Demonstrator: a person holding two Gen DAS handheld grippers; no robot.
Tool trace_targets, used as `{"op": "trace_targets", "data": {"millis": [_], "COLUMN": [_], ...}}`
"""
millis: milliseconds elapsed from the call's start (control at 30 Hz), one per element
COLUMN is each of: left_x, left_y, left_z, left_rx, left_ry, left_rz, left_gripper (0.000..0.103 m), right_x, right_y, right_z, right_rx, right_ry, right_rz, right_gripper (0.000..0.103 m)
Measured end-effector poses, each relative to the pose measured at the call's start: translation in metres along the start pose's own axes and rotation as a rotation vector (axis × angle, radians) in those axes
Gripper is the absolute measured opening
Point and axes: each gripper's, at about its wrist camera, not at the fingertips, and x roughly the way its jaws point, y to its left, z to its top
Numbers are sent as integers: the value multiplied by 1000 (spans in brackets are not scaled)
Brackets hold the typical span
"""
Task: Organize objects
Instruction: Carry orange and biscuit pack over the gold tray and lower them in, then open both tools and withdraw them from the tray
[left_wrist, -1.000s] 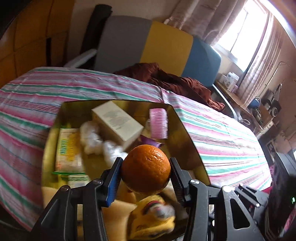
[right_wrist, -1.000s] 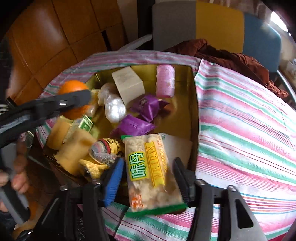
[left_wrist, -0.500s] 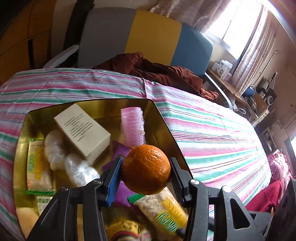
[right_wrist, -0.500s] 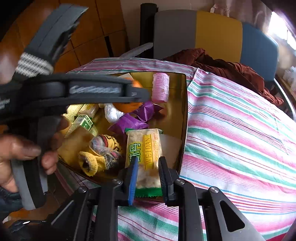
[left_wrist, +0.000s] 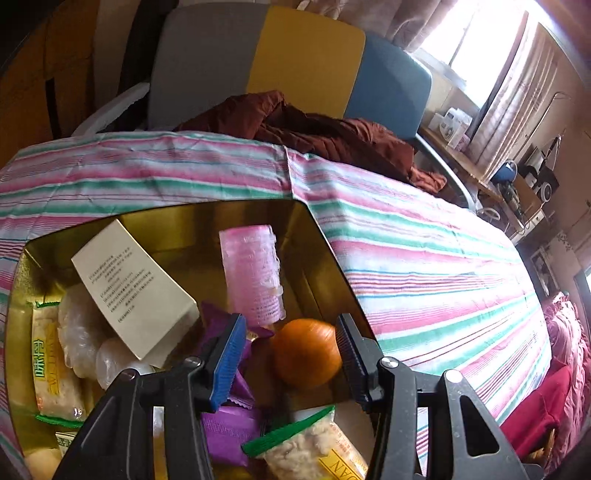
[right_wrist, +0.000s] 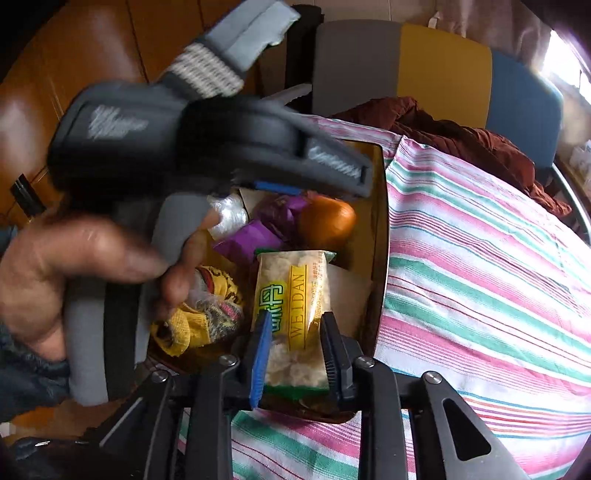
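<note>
A gold box (left_wrist: 317, 251) on the striped table holds several items. My left gripper (left_wrist: 291, 354) is open above the box; the orange (left_wrist: 306, 352) lies loose between its jaws, nearer the right one, down in the box by the right wall. The orange also shows in the right wrist view (right_wrist: 327, 221). My right gripper (right_wrist: 295, 350) stands with its jaws around the near end of a yellow Weidan snack packet (right_wrist: 295, 295) at the box's near edge; whether they pinch it is unclear. The left gripper body (right_wrist: 207, 147) fills the upper left there.
In the box: a cream carton (left_wrist: 133, 288), a pink roll (left_wrist: 255, 277), purple wrappers (left_wrist: 225, 432), clear-wrapped balls (left_wrist: 81, 332), a second snack packet (left_wrist: 51, 369), a yellow knit item (right_wrist: 207, 314). A maroon cloth (left_wrist: 314, 129) lies on the chair behind. Striped tablecloth (left_wrist: 443, 277) stretches right.
My left gripper has opened and let go of the orange, which now sits lower in the box. My right gripper's jaws, nearly shut half a second ago, stand wider around the snack packet.
</note>
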Motion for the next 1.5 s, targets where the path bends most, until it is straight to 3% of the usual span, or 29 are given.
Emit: {"op": "trace_targets", "data": {"millis": [567, 700, 733, 800, 900, 967, 1033, 1100, 1333, 1500], "left_x": [-85, -102, -106, -114, -122, -127, -133, -139, -153, -161], "left_y": [48, 49, 50, 51, 51, 52, 53, 52, 47, 40], "left_z": [-42, -56, -61, -69, -77, -81, -86, -90, -102, -107], "left_rx": [-86, -73, -73, -71, -73, -80, -86, -84, -86, -102], "left_ry": [-137, -165, -168, -177, -185, -192, -204, -216, -248, -270], "left_rz": [136, 169, 173, 188, 219, 231, 252, 276, 333, 422], "left_gripper": [51, 51, 51, 52, 52, 52, 53, 55, 66, 69], "right_x": [17, 23, 25, 34, 24, 9, 2, -7, -32, -37], "right_y": [10, 12, 11, 8, 15, 19, 21, 19, 25, 26], "right_z": [7, 14, 14, 12, 12, 17, 19, 20, 14, 17], "right_rx": [-54, -57, -52, -37, -51, -56, -72, -50, 0, 12], "right_ry": [-40, -29, -23, 22, 5, -36, -50, -65, -123, -141], "right_rz": [-29, -21, -16, -31, -33, -36, -66, -79, -112, -146], "right_gripper": [37, 38, 43, 44, 45, 50, 64, 64, 89, 100]}}
